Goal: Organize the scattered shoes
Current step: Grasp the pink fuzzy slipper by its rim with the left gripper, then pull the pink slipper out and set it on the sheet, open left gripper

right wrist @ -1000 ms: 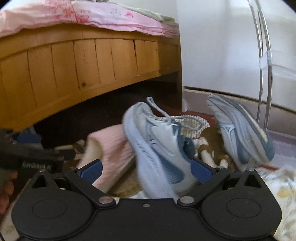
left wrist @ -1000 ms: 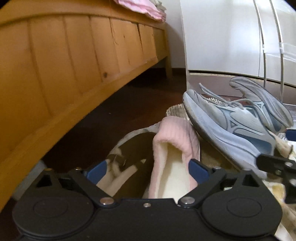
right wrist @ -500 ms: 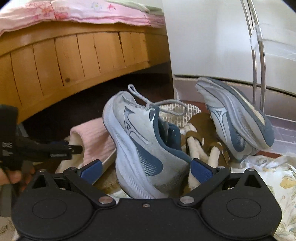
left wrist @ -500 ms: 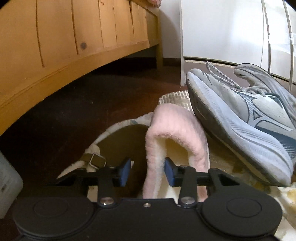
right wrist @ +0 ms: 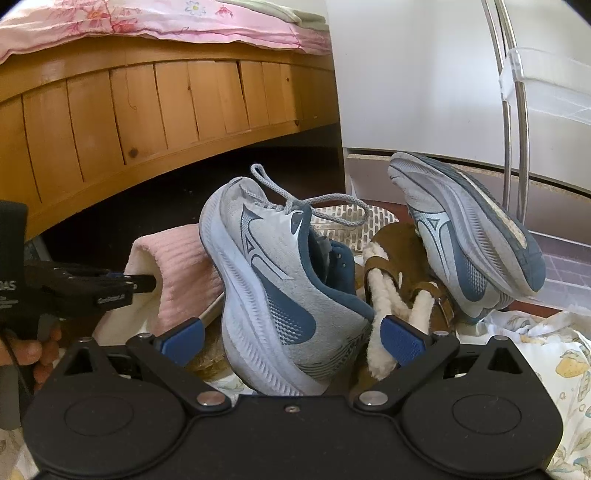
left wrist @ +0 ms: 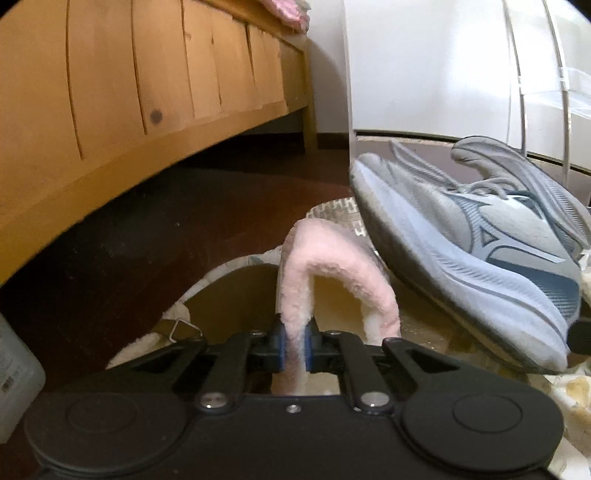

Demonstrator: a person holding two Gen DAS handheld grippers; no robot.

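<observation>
Wooden bed frame with pink bedding fills the upper left; a white cabinet stands beside it, above a dark floor. A heap of shoes lies on flowered cloth in front of the bed. Near grey-blue sneaker, tipped on its side, heel toward the camera, lies between the widely spread fingers of the right gripper; the blue pads stand apart from it on both sides. Second grey-blue sneaker leans sole-up at the right, over a brown fleece-lined sandal. Pink slipper rests just left of the near sneaker, against its sole. Left gripper: fingers narrow, pinching the fluffy rim of the slipper's opening. A hand grips the left tool's handle
</observation>
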